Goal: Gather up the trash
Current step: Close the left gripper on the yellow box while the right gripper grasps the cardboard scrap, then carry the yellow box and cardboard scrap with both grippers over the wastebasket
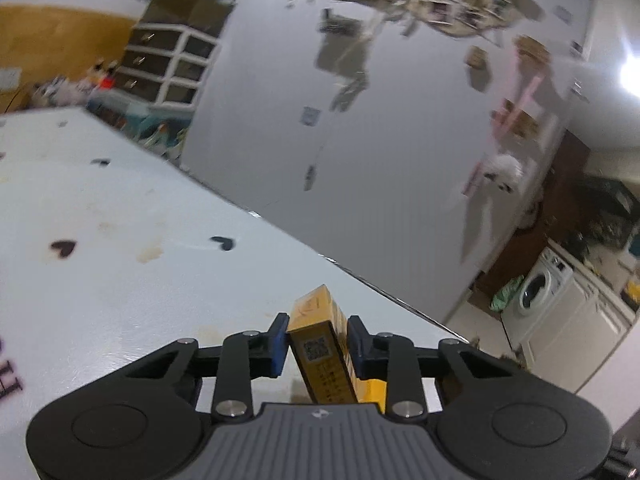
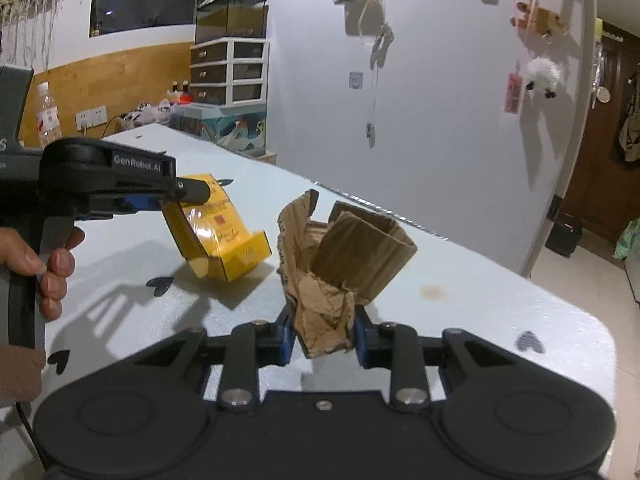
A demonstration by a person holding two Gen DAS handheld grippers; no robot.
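Trash: two pieces. One yellow box (image 1: 320,344) clamped in left hand-held gripper (image 1: 318,340); one crumpled cardboard piece (image 2: 340,268) beside it, clamped in right hand-held gripper (image 2: 324,334), both over the worktop (image 2: 480,300).

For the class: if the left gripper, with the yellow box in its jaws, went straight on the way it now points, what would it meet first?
Probably the white tabletop: the left gripper, shut on the yellow box, tilts downward near the table's far edge. Depth is unclear, so it might clear the edge and head for the grey wall.
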